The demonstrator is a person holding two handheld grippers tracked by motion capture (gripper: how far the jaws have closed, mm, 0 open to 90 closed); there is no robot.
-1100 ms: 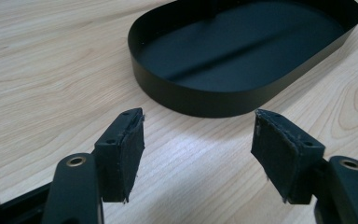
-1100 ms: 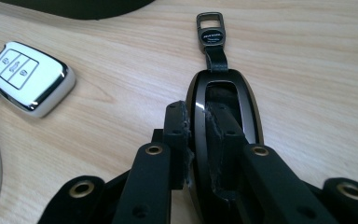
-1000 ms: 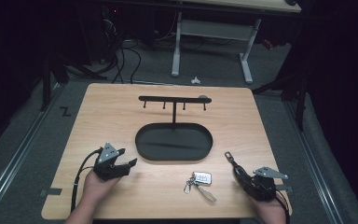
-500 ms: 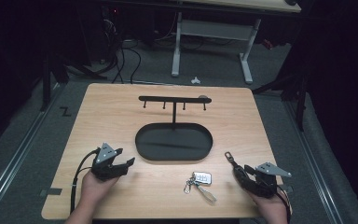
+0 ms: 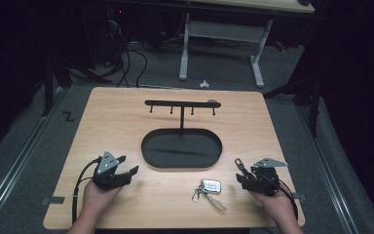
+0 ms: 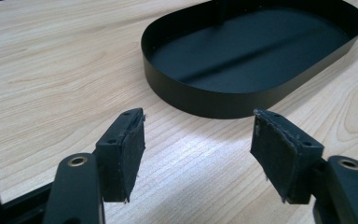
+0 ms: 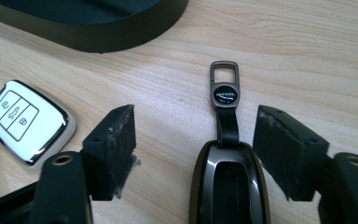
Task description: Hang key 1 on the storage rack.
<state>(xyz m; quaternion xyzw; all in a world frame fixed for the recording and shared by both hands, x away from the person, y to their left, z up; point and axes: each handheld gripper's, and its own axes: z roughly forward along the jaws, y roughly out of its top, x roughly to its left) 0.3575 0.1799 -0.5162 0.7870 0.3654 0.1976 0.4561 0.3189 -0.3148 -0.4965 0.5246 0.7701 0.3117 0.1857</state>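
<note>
Where cables trail, wooden table (image 5: 126,122), grey floor (image 5: 24,165)

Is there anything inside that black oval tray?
The tray looks empty: bare dark floor, apart from the post of the hook rack rising at its back edge. The near wall hides a strip of floor just behind it.

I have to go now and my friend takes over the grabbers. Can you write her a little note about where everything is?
Left gripper: open, empty, resting on the table near the black tray.
Right gripper: open, with the dark key fob lying between its jaws, not yet squeezed.
White key fob with its ring lies on the table in front of the tray, between the grippers.
Key rack rising from the tray: nothing hangs on its hooks.
Done: nothing picked up so far.
Left: probably close on the dark fob, lift it, then handle the white one.
</note>
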